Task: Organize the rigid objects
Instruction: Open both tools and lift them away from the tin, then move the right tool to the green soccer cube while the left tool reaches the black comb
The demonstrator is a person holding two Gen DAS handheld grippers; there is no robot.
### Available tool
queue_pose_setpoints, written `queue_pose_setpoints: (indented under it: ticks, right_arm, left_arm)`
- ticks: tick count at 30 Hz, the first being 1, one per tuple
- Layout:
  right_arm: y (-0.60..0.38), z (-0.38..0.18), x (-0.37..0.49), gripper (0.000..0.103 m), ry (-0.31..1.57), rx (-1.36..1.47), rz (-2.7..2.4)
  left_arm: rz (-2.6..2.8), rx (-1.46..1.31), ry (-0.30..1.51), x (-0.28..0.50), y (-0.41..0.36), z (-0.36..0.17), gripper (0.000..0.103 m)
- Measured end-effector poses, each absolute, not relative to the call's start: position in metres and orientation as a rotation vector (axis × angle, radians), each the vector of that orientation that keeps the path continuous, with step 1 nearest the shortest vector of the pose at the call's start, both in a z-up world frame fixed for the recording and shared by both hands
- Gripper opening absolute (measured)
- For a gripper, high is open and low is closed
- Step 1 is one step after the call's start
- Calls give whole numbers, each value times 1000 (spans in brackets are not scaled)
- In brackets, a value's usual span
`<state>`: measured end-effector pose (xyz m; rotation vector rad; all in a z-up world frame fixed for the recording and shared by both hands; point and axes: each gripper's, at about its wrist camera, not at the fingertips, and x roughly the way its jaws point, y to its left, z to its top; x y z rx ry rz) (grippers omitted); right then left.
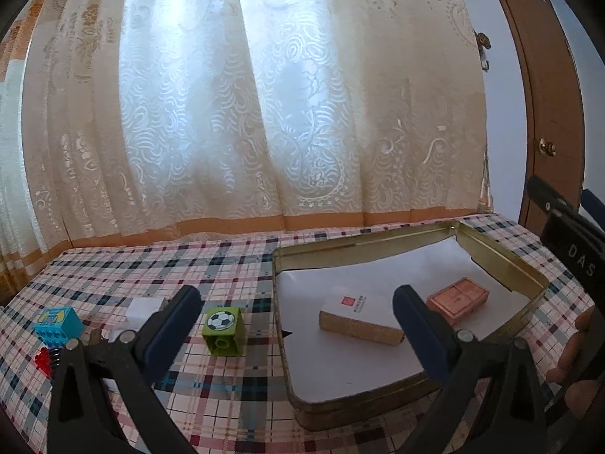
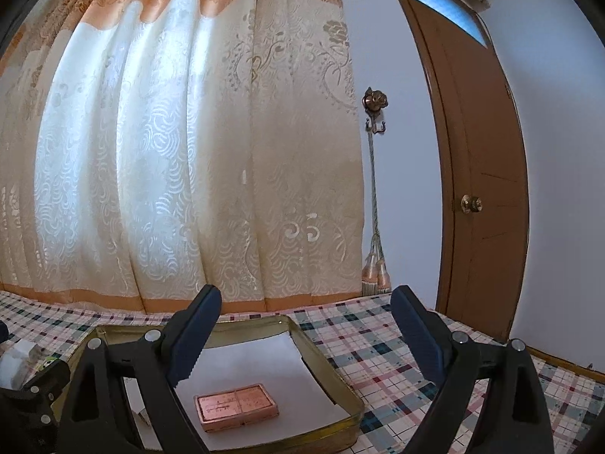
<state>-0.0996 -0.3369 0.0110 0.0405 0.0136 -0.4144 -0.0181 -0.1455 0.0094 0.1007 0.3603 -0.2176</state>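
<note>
Left gripper wide, empty; right gripper same. Soccer-ball block just left of tin: straddle flat sides, lift clear over rim.

Left gripper: its two blue-padded fingers are standing wide apart with nothing between them, pointing forward and slightly downward, its black arms filling the near corners of the left wrist view. Right gripper: its fingers are likewise spreading wide and gripping nothing, angled forward and low. At the far right edge of the left wrist view, part of the right gripper's black body is showing, and the person's right hand is curling around it.
</note>
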Motion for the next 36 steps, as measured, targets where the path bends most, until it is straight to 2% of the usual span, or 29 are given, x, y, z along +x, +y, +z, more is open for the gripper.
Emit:
queue_pose_setpoints:
  ticks: [7,10,24,36]
  right_arm:
    - [-333,12,-102,93,-4,37,-382]
    - [-332,12,-103,100,-2,39,-396]
    - [-349,0,-99,100,106,256,-281]
    - [-303,-4,-86,100,233,152,-199]
  left_arm:
    - [-221,103,302,-28,-145,13,103]
    - [-212,95,293,-29,-143,15,103]
    - [-229,27,331,-33,-127,12,103]
    - [-110,-196,416,-23,-57,4,103]
